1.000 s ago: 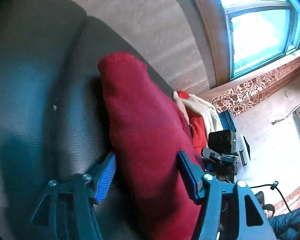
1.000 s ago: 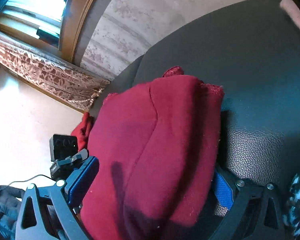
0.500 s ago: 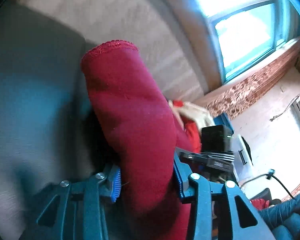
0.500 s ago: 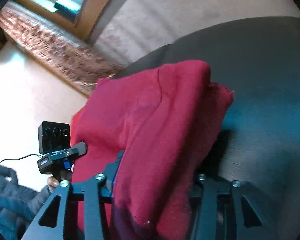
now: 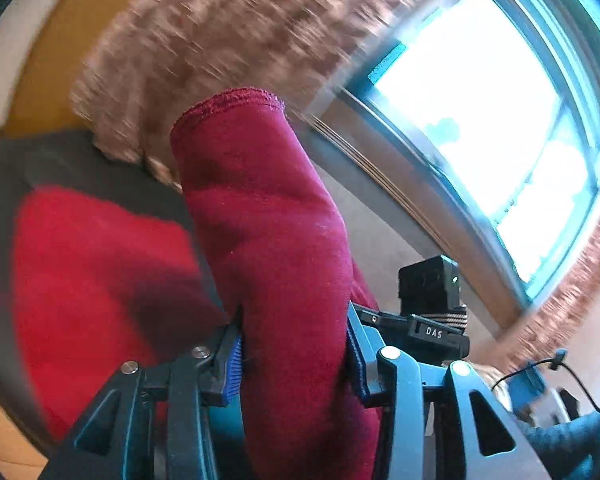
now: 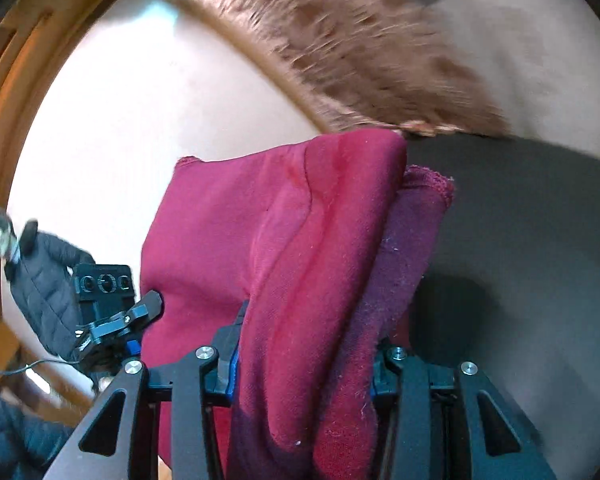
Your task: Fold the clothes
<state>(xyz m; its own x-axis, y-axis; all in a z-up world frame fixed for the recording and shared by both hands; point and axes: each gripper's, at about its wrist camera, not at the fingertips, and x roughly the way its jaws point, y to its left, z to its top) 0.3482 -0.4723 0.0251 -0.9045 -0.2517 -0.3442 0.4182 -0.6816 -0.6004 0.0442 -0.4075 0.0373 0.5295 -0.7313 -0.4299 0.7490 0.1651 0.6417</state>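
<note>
Both clamped on the folded maroon garment (image 5: 268, 240): left hand-held gripper (image 5: 294, 360), right hand-held gripper (image 6: 304, 364). Risk: thick bundle slips or unfolds above the dark sofa (image 6: 520, 240).

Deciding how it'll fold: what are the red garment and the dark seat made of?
Red garment: looks like soft knit, probably fleece or sweatshirt jersey; matte, fuzzy nap, lint specks, stitched hem. Dark seat: smooth dark grey, possibly leather or faux leather, but too blurred to tell.

Both grippers (image 5: 294, 360) (image 6: 302, 364): black frames, blue pads, silver screws; dark quilted sleeve (image 6: 40, 280).
</note>
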